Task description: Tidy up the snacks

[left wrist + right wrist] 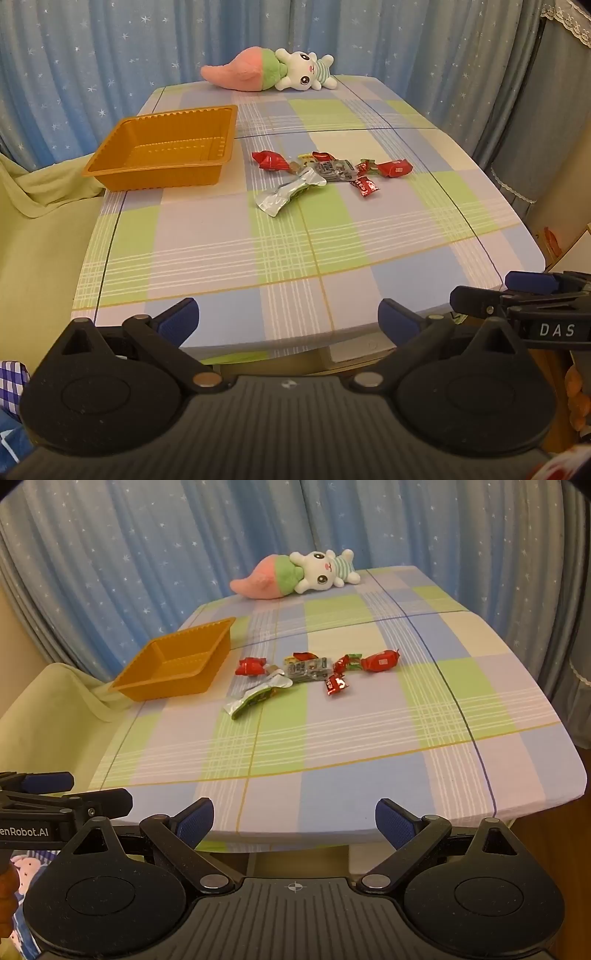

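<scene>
Snacks: a loose cluster of wrapped snacks lies on the checked desk, just right of the orange tray and apart from it.
Silver packet: a long silver packet lies at the cluster's near edge, closest of all to the tray's right-hand corner.
Red candies: one red candy sits nearest the tray; a bigger red candy lies at the far right end of the cluster; a small red one lies on the near side.
Grey packet: a flat grey printed packet rests in the middle of the cluster, touching its neighbours.
Tray: empty, resting on the desk near its left edge.
Plush toy: a white rabbit with a pink carrot lies at the desk's far edge, well beyond the tray.
Backdrop: blue starred curtain behind the desk.
Left tool: jaws spread wide, nothing between them, over the desk's near edge, well apart from the tray.
Right tool: released too, jaws wide and empty, over the near edge of the desk, beside the left tool.
</scene>
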Motion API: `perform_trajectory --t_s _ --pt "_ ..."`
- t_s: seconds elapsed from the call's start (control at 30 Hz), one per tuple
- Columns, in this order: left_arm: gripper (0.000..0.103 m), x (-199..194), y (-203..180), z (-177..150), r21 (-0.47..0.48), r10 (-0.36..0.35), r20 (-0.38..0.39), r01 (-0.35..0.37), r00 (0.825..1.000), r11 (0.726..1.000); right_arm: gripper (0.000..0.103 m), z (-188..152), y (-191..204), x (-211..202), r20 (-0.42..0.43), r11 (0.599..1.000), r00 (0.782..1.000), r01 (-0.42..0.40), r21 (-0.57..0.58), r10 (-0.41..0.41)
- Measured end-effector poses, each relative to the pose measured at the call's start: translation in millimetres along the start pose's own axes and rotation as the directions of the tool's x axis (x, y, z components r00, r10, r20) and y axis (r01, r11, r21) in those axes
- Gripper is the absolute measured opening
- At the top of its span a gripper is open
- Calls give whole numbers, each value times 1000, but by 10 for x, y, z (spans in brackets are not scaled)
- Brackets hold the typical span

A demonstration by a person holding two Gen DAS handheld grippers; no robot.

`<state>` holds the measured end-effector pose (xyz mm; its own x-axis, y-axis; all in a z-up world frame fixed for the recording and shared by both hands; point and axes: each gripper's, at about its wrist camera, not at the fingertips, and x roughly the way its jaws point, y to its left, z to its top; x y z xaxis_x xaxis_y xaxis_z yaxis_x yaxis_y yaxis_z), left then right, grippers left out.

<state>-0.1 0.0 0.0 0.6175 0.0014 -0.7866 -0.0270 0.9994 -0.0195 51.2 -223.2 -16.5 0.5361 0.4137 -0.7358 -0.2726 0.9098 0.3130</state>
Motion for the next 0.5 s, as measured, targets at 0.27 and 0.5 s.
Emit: perform_trajectory --t_s 0.27,0.5 --pt "103 -11 -4 -24 0 -1 1 1 1000 1000 94 7 -13 18 -2 1000 1000 -3 3 3" --pt "103 57 -27 -12 3 -4 -6 4 1000 1000 94 16 -18 30 -3 1000 1000 -3 3 3"
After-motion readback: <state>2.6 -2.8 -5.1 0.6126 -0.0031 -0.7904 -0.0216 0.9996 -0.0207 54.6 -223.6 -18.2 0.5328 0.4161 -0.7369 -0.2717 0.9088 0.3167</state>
